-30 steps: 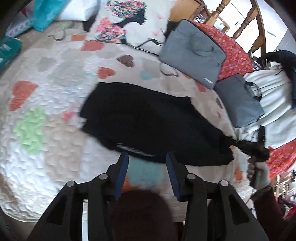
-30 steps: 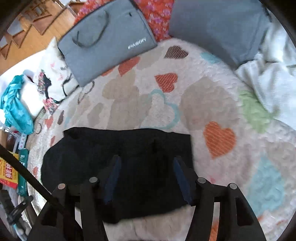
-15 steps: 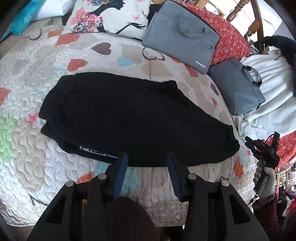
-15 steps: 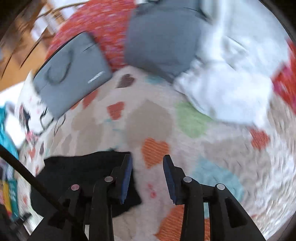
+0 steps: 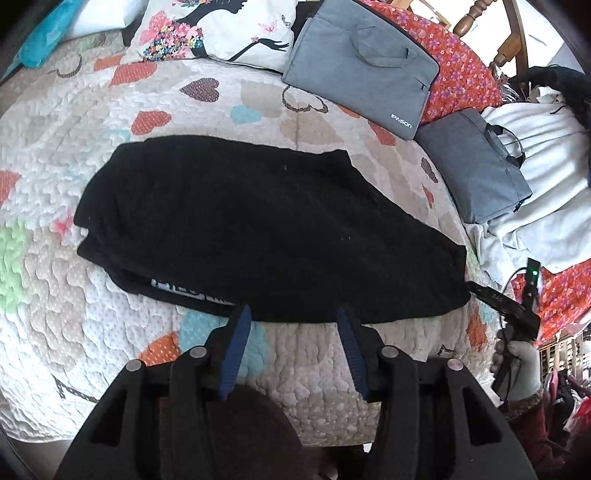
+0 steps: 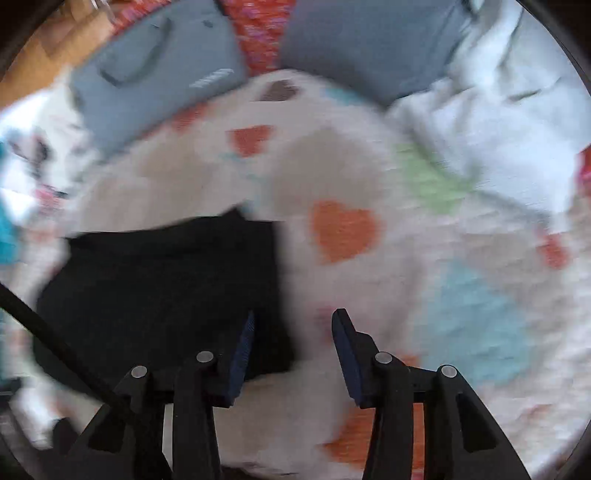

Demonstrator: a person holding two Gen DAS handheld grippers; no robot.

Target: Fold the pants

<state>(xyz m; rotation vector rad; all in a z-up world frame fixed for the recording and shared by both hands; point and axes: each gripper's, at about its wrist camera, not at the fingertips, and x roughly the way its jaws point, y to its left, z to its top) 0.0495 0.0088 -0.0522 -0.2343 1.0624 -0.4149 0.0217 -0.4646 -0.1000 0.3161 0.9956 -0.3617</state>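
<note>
The black pants (image 5: 266, 229) lie folded lengthwise on the heart-patterned quilt (image 5: 74, 314), with a white logo at their near edge. My left gripper (image 5: 291, 325) is open and empty, its tips just at the pants' near edge. In the blurred right wrist view, my right gripper (image 6: 293, 328) is open and empty over the quilt (image 6: 461, 295), at the right end of the pants (image 6: 166, 288). The right gripper also shows in the left wrist view (image 5: 517, 317) past the pants' right end.
Two grey laptop bags (image 5: 362, 62) (image 5: 476, 166) lie at the back right. A printed pillow (image 5: 221, 29) sits at the back. White bedding (image 5: 546, 177) is piled on the right. A wooden chair (image 5: 509, 33) stands behind.
The left gripper drew back a little, so the whole pants show. The right gripper swung off the pants toward their right end, narrowed its jaws, and is still moving.
</note>
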